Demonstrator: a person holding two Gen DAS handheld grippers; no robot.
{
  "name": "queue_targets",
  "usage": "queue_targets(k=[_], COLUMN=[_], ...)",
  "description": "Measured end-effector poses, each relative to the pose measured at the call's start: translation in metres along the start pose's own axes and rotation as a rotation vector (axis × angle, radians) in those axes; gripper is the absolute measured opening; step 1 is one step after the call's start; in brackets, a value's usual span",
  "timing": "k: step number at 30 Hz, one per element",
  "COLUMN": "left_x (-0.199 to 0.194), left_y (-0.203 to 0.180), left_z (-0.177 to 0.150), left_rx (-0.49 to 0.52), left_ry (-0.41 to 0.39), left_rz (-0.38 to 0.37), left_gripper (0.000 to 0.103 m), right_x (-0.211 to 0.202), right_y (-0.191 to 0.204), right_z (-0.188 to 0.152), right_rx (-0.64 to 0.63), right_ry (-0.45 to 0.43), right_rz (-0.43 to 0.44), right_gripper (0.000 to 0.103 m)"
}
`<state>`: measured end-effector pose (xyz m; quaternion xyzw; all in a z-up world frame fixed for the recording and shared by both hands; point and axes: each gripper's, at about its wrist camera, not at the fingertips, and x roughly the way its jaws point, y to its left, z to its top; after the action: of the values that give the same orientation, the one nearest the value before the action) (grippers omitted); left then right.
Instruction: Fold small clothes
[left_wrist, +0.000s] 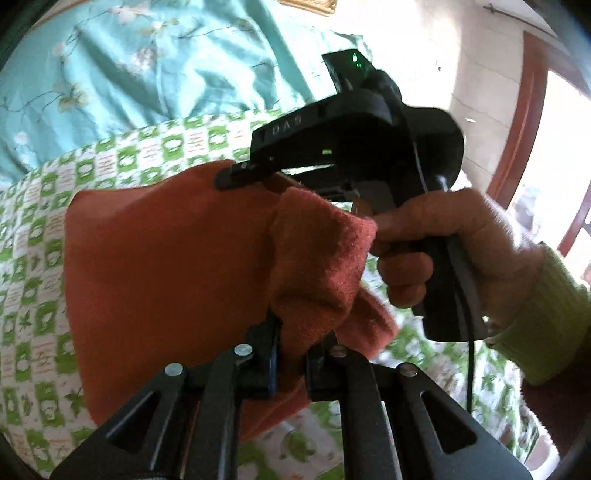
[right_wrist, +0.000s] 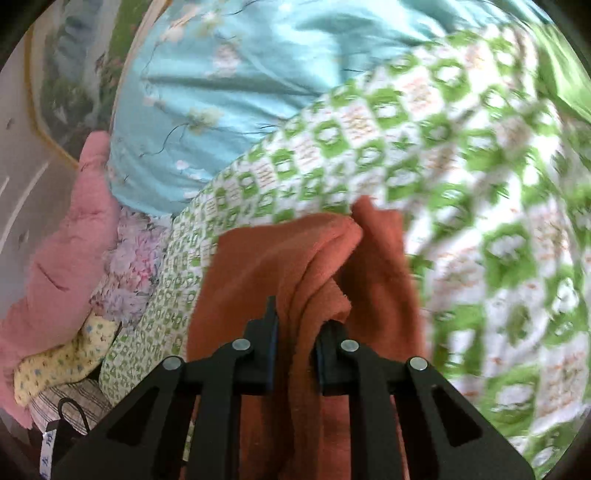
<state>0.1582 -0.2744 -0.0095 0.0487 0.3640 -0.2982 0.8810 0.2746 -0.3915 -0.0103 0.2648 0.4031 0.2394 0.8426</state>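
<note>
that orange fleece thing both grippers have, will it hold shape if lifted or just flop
Probably flop: the orange garment bunches into soft folds between the right gripper jaws and droops around the left gripper. Its fuzzy nap suggests good grip, unlikely to slip. It looks light.

A green-and-white patterned bedsheet (right_wrist: 461, 177) is spread beneath a turquoise floral quilt (right_wrist: 229, 96), and a pink padded blanket (right_wrist: 62, 251) is heaped beside a yellow dotted cloth (right_wrist: 62, 358).
</note>
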Motion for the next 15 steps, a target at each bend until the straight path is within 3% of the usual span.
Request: queue_targets(k=[2,5,10,12,15], left_x=[0.004,0.023,0.025,0.019,0.005], left_y=[-0.003,0.001,0.012,0.017,0.029], left_z=[0.002,-0.001,-0.007,-0.009,-0.014], left_rx=[0.012,-0.021,-0.066,-0.077,-0.11], left_ry=[0.0,0.066,0.1,0.112,0.124], left_rz=[-0.016,-0.032,-0.071,-0.088,-0.112], left_gripper=[0.009,0.01,0.022,0.034,0.042], right_x=[-0.01,-0.007,0.003,-0.001,-0.009], right_y=[0.0,-0.005,-0.02,-0.021,-0.016], right_z=[0.001,0.001,-0.007,-0.008,-0.011], right_rx=[-0.021,-0.026,-0.013,-0.005,-0.024], right_ry=[-0.033,-0.026,-0.01,-0.022,-0.027], right_rz=[0.01,-0.009,-0.042,-0.043,-0.078], right_gripper=[0.017,0.017,0.02,0.022,0.027])
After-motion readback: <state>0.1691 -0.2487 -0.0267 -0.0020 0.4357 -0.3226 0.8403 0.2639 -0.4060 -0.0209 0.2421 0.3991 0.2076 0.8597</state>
